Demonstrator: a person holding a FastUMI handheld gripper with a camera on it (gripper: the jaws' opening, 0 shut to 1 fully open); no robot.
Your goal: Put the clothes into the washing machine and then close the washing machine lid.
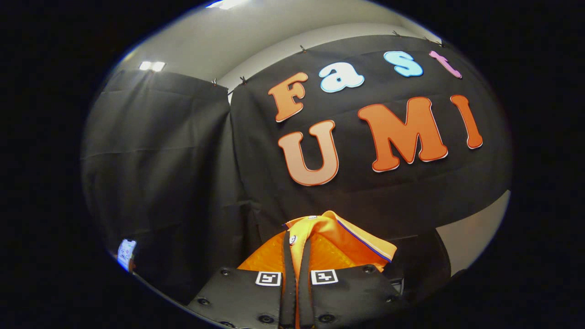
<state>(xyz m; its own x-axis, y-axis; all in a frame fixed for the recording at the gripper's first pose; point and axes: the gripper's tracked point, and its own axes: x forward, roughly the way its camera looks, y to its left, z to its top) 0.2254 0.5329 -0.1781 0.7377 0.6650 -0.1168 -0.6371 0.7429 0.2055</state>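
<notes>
An orange garment (329, 249) is seen pinched between the fingers of the gripper (297, 278) — its fabric bright orange, edged along one hem with a thin dark blue stripe, and set with small white buttons. Black cloth (173, 173) is hung behind it, below a pale grey wall (256, 41).
</notes>
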